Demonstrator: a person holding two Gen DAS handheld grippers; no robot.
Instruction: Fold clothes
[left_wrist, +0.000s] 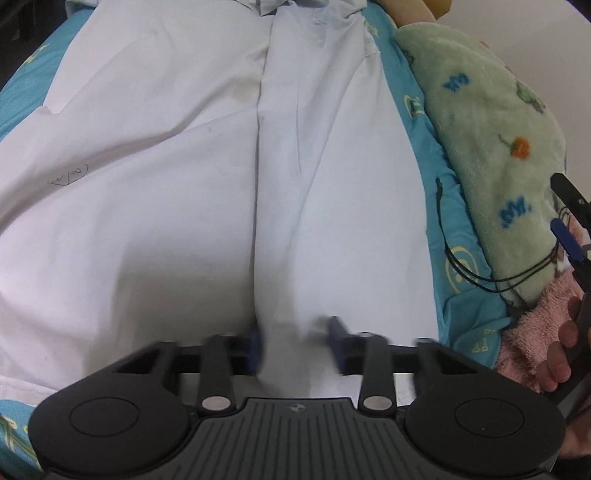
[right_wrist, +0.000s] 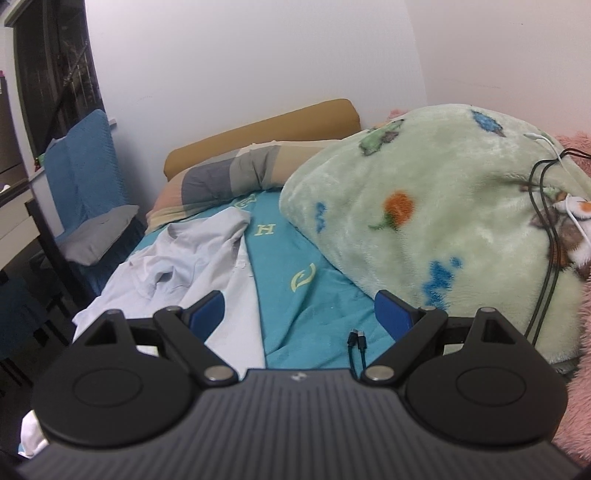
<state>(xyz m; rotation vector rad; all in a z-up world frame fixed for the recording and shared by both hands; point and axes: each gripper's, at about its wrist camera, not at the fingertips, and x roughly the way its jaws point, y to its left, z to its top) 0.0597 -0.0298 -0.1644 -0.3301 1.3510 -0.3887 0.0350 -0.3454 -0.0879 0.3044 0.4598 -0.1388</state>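
A pale blue-white shirt (left_wrist: 221, 184) lies spread on the teal bedsheet (left_wrist: 417, 122), its button placket running down the middle. My left gripper (left_wrist: 297, 343) is open just above the shirt's near hem, its blue pads (left_wrist: 338, 341) either side of the placket fold. My right gripper (right_wrist: 299, 314) is open and empty, held above the sheet. In the right wrist view the shirt (right_wrist: 192, 258) lies crumpled at the left with its collar far away. The right gripper also shows at the right edge of the left wrist view (left_wrist: 569, 236).
A green fleece blanket (right_wrist: 443, 206) is heaped on the bed's right side, with black cables (right_wrist: 546, 236) over it and a pink blanket (right_wrist: 580, 332) beyond. A cable end (right_wrist: 356, 339) lies on the sheet. Pillows (right_wrist: 236, 177) and a blue chair (right_wrist: 88, 173) stand at the far left.
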